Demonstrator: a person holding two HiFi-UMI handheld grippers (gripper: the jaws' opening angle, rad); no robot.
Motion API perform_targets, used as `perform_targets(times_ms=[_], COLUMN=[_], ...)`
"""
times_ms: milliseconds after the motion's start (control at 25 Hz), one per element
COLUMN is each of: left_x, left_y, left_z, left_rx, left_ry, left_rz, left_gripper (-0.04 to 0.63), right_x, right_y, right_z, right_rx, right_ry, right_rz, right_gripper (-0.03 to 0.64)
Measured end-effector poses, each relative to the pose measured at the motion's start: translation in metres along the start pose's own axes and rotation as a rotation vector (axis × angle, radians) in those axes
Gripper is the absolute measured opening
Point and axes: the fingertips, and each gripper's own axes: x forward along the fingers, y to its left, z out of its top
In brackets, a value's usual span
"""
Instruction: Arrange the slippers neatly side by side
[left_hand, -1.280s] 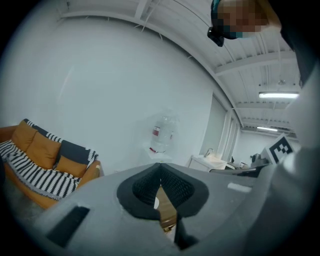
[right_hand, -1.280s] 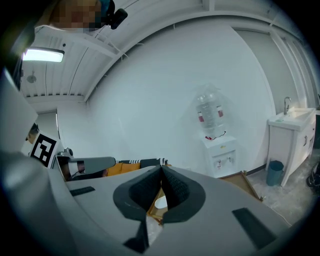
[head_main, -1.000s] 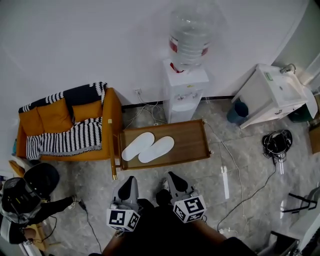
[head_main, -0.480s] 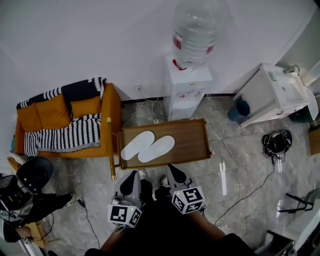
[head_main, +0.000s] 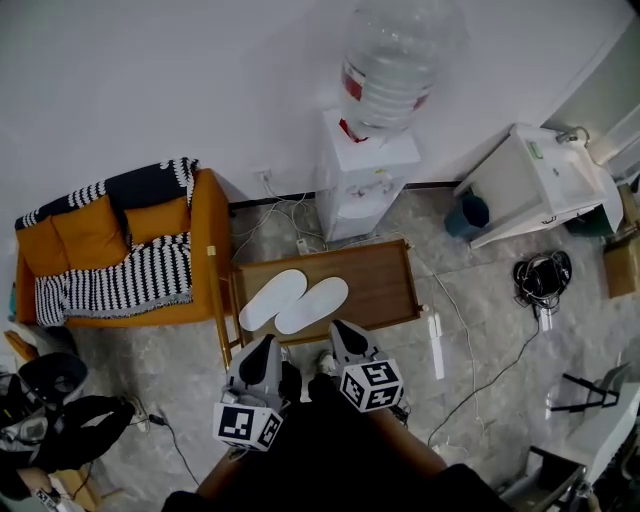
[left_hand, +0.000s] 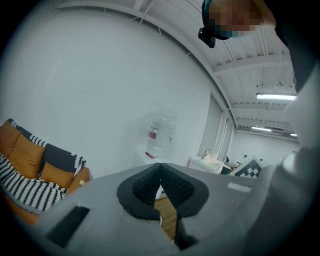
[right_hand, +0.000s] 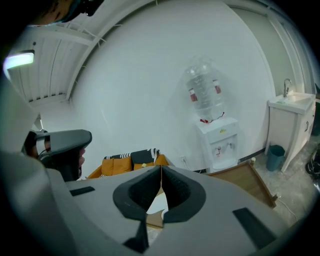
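Two white slippers, the left one (head_main: 272, 298) and the right one (head_main: 313, 304), lie side by side and touching on a low wooden table (head_main: 375, 285), both slanted toward the upper right. My left gripper (head_main: 266, 345) hovers just short of the table's near edge, shut with nothing in it. My right gripper (head_main: 338, 328) is at the near edge beside the right slipper, also shut and empty. In the left gripper view the left gripper (left_hand: 160, 171) has its pads meeting. In the right gripper view the right gripper (right_hand: 161, 173) is shut too, with a bit of white slipper (right_hand: 158, 202) behind it.
A water dispenser (head_main: 363, 178) with a big bottle (head_main: 392, 60) stands behind the table. An orange sofa (head_main: 100, 235) with a striped blanket sits to the left. A white sink cabinet (head_main: 530, 180), a blue bin (head_main: 467, 215) and floor cables (head_main: 540, 278) lie to the right.
Both grippers have come forward toward the table's near edge, the right one also lower. The slippers have not moved. Both stay shut.
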Motion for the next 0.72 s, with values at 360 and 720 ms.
perform_targets(times_ms=[360,720], left_x=[0.018,0.036], left_y=[0.034,0.065], left_z=[-0.001,-0.005], left_rx=[-0.011,-0.034], left_ry=[0.034,0.061], left_rz=[-0.033,-0.029], left_gripper=[0.012,0.012], right_x=[0.061,0.119], right_y=[-0.022,-0.065], right_z=[-0.032,-0.094], right_rx=[0.121,0.278], right_ry=[0.109,0.274], right_rz=[-0.069,-0.185], right_gripper=[0.014,0.015])
